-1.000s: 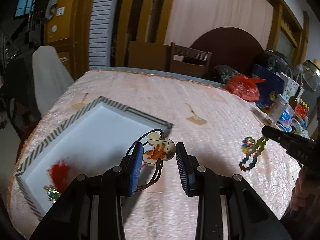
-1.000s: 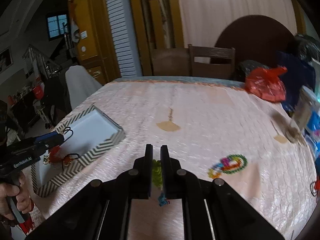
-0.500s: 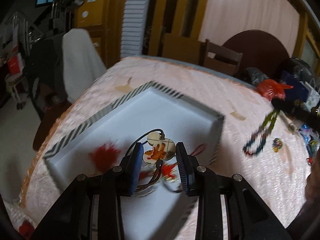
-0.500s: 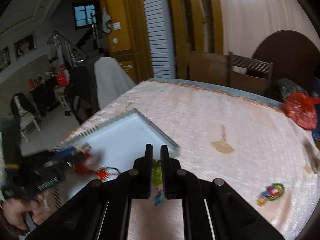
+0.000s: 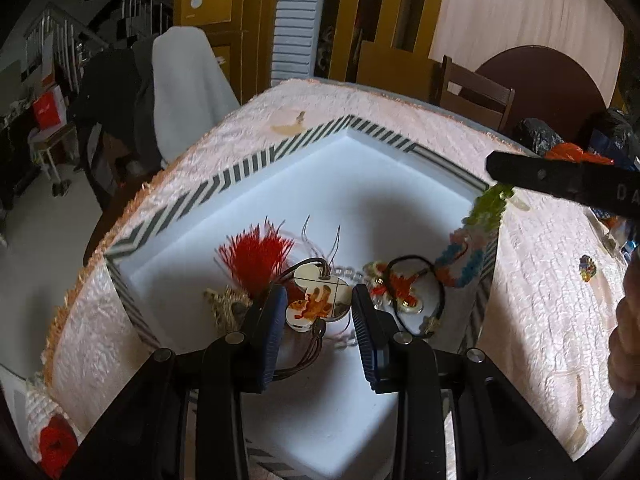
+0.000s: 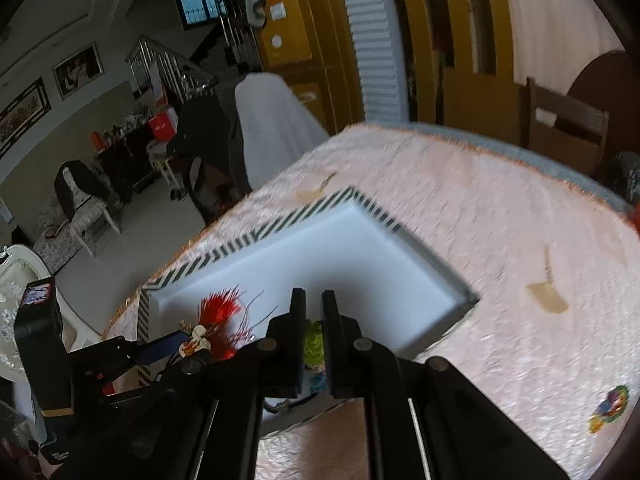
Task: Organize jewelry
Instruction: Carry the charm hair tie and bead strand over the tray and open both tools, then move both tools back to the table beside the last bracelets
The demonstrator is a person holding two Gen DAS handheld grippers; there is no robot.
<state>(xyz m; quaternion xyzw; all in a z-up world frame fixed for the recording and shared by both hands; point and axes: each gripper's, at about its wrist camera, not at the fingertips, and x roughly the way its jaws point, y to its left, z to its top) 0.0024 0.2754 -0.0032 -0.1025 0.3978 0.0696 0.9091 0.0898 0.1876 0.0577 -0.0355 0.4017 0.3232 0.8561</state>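
Both jaws grip jewelry, left gripper (image 5: pixel 319 307) a mouse-shaped pendant (image 5: pixel 316 300), right gripper (image 6: pixel 313 330) a beaded bracelet (image 5: pixel 476 232), above the crowded tray (image 5: pixel 224 178).

Both wrist cameras look steeply down along their tools, close over the same tray (image 5: pixel 224 178) (image 6: pixel 256 236) on the worktop (image 5: pixel 540 300).

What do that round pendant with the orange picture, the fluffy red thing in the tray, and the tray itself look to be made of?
Pendant: looks like glossy shell or enamel, pale and shiny with an orange figure, on a dark cord. Red tuft: fine feathers or fibres, wispy strands fanning out. Tray: likely printed card or wood, matte striped rim, plain white inside.
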